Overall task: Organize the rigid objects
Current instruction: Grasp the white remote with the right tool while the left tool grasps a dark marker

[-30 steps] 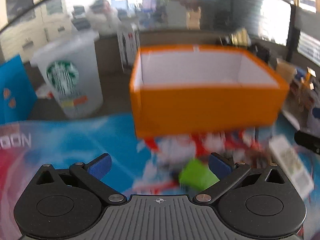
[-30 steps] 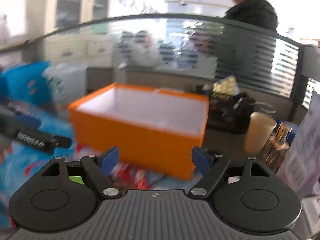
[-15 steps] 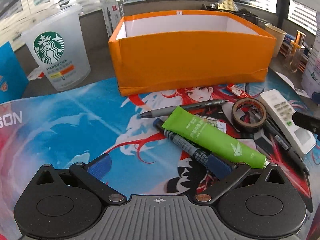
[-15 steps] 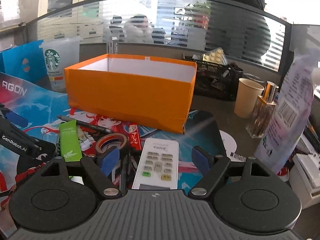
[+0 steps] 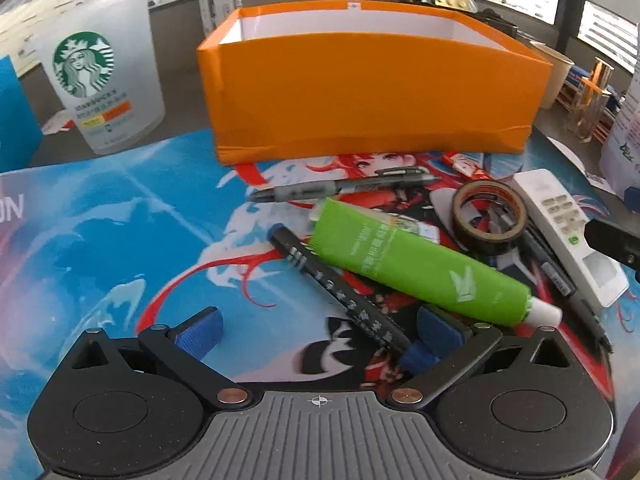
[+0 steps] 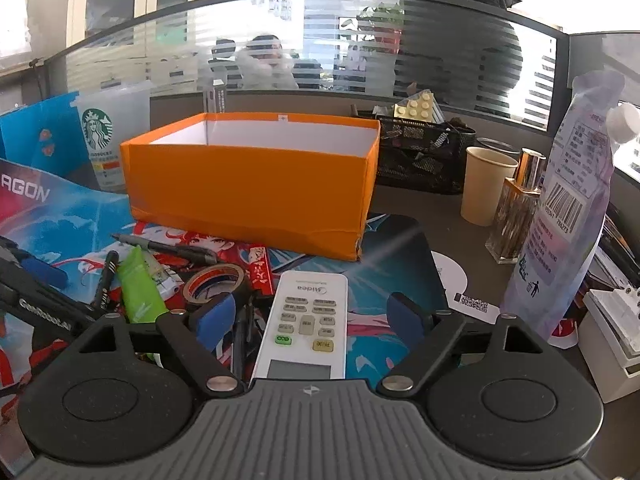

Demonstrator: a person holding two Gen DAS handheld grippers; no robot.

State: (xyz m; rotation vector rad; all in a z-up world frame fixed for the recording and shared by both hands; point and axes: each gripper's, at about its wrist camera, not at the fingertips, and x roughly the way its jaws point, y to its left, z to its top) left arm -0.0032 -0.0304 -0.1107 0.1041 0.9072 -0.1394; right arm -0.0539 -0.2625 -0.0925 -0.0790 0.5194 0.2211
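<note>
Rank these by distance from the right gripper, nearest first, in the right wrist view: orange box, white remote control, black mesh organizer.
1. White remote control, between the right gripper's open fingers.
2. Orange box, ahead, centre-left.
3. Black mesh organizer, behind the box, right.

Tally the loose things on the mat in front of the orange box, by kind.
Pens: 3 (grey pen, black pen, dark pen)
Tubes: 1 (green tube)
Tape rolls: 1 (tape roll)
Remotes: 1 (white remote)
Packets: 1 (red packet)
Total: 7. The half-hidden bits under the tube and tape are not counted.
</note>
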